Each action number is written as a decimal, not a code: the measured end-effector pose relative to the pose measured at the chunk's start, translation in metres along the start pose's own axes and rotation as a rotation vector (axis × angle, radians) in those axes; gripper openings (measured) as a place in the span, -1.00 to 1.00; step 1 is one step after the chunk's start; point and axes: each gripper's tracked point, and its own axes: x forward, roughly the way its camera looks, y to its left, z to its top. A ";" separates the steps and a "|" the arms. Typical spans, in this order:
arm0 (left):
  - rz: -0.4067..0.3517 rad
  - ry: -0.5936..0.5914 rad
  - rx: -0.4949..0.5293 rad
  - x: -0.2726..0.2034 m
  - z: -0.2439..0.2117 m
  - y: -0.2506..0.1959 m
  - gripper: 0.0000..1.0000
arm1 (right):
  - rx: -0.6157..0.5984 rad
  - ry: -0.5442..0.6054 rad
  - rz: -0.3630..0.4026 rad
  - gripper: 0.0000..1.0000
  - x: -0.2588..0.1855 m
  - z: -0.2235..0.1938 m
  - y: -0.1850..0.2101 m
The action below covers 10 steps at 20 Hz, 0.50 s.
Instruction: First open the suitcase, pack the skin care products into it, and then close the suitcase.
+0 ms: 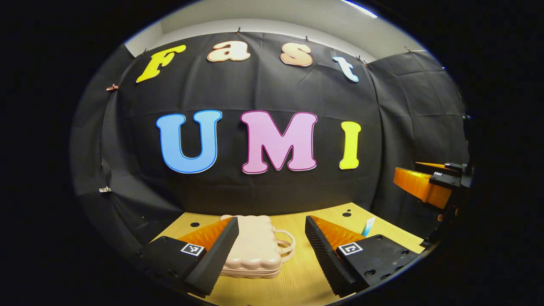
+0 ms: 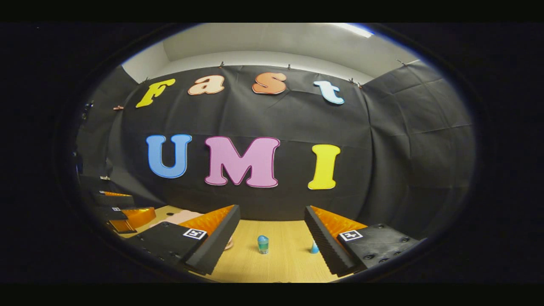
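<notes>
A small pale pink suitcase lies flat and closed on the wooden table, its handle pointing right. My left gripper hovers open above the table's near side, the case ahead between its fingers. At the right edge of the left gripper view the right gripper hangs in the air. In the right gripper view my right gripper is open over the table; a small blue-green bottle and a small blue cone-shaped item stand ahead. A pink edge of the suitcase shows left.
A light blue and white tube-like item lies at the table's right side in the left gripper view. Dark round holes dot the tabletop near the back. The black cloth wall closes the table behind and on both sides.
</notes>
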 end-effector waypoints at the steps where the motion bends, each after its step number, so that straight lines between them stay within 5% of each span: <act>1: 0.002 0.004 -0.005 0.003 -0.002 0.000 0.96 | 0.001 0.002 0.003 0.93 0.002 -0.002 0.000; 10: -0.097 0.118 -0.050 0.073 -0.036 -0.049 0.97 | -0.007 0.019 -0.001 0.90 0.036 -0.010 -0.029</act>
